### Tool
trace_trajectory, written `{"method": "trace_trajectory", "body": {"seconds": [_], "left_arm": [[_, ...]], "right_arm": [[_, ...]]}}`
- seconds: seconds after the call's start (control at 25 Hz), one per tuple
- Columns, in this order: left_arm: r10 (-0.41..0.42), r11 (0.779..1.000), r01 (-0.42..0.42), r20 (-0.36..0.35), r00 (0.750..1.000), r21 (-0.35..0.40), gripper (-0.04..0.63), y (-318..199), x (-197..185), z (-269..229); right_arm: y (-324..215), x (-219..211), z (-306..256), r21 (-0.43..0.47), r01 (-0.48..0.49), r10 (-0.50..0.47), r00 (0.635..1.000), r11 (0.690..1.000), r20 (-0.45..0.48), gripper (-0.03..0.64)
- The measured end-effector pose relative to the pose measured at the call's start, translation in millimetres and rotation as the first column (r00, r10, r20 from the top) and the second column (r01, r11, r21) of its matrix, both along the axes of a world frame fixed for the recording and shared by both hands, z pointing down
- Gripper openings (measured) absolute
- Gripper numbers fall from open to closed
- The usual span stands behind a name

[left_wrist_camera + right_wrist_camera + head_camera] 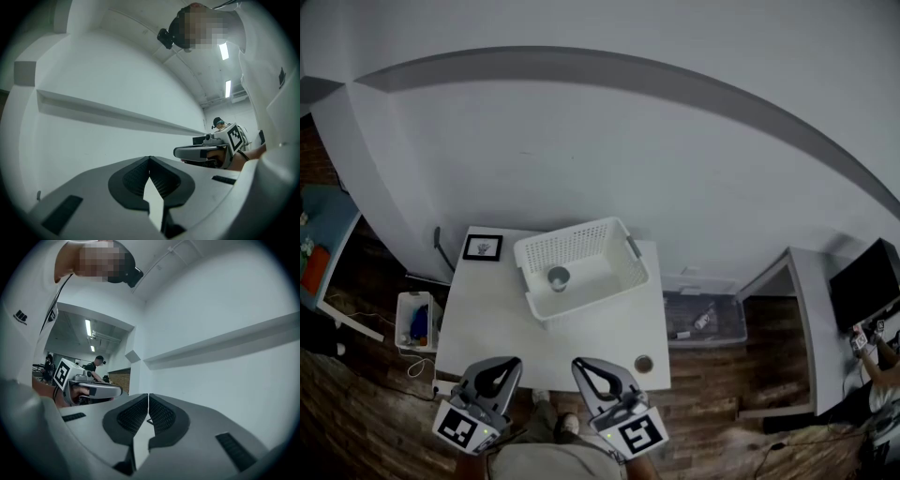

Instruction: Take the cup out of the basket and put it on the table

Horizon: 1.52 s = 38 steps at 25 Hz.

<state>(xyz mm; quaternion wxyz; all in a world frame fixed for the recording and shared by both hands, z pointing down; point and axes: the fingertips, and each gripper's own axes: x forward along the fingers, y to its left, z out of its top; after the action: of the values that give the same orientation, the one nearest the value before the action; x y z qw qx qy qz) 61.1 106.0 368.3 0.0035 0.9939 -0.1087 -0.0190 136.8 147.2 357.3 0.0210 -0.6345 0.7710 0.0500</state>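
The white square table [506, 328] carried everything that mattered. The white perforated plastic basket [581, 236] sat on its far half, turned a little askew. Measured from that basket, both hand-held tools hung on the near side and well apart from it, over the table's near edge. The left gripper [502, 367] was off toward the basket's left end and the right gripper [589, 369] off toward its middle.

In the left gripper view, the left gripper [150, 158] had its jaws drawn together at the tips with nothing between them. The right gripper [148, 395] showed the same closed, empty state in its own view. Each tool saw only the other beside it and a bare white wall, with neither basket nor cup in sight.

A small black-framed picture [482, 247] lay just beside the basket's left end. The small grey metal cup [558, 277] stood upright inside the basket, on its floor and toward the near left corner. A little round brown disc [643, 363] rested well on the near side of the basket's right end.

By my judgement the task stood at its approach step, as the cup was untouched and sat ahead of both tools, roughly between their two lines. The next move would call for one gripper to part its jaws, travel over the basket's near wall and tip down to the cup.
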Motion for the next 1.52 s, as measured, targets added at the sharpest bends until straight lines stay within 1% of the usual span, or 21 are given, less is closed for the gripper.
{"method": "trace_trajectory", "body": {"seconds": [0.12, 0.32, 0.56, 0.96, 1.16, 1.28, 1.36, 1.52], "left_arm": [[0.021, 1.0, -0.021, 0.016, 1.0, -0.002, 0.0, -20.0, 5.8, 8.2], [0.037, 0.999, -0.037, 0.0, 0.999, -0.022, 0.0, -52.3, 16.4, 8.9], [0.064, 0.997, -0.064, 0.014, 0.998, -0.032, 0.0, -88.0, 26.2, 18.6], [0.117, 0.992, -0.116, 0.017, 0.993, -0.048, 0.0, -133.7, 43.6, 29.7], [0.126, 0.991, -0.124, 0.032, 0.992, -0.053, 0.0, -145.4, 55.0, 37.1], [0.116, 0.991, -0.113, 0.043, 0.992, -0.067, 0.0, -152.9, 64.1, 42.0], [0.107, 0.992, -0.103, 0.05, 0.993, -0.068, 0.0, -157.3, 70.2, 44.8], [0.083, 0.993, -0.078, 0.059, 0.995, -0.084, 0.0, -165.9, 82.3, 48.1]], "right_arm": [[-19.3, 4.9, 2.8, -0.003, -0.018, 0.018, 1.0, 1.0, 0.008, 0.012], [-48.5, 12.0, 4.8, -0.001, -0.034, 0.034, 0.999, 0.999, 0.021, 0.012], [-81.8, 21.5, 15.6, -0.028, -0.055, 0.056, 0.998, 0.998, 0.032, 0.011], [-128.3, 35.6, 25.4, -0.067, -0.112, 0.112, 0.994, 0.991, 0.002, 0.012], [-143.9, 49.7, 36.8, -0.117, -0.115, 0.111, 0.993, 0.986, -0.038, 0.012], [-157.1, 64.5, 42.8, -0.15, -0.101, 0.089, 0.992, 0.983, -0.089, 0.012], [-165.1, 74.3, 51.1, -0.195, -0.081, 0.055, 0.99, 0.977, -0.131, 0.012], [-181.8, 94.6, 69.6, -0.304, -0.042, -0.019, 0.981, 0.952, -0.195, 0.012]]}}
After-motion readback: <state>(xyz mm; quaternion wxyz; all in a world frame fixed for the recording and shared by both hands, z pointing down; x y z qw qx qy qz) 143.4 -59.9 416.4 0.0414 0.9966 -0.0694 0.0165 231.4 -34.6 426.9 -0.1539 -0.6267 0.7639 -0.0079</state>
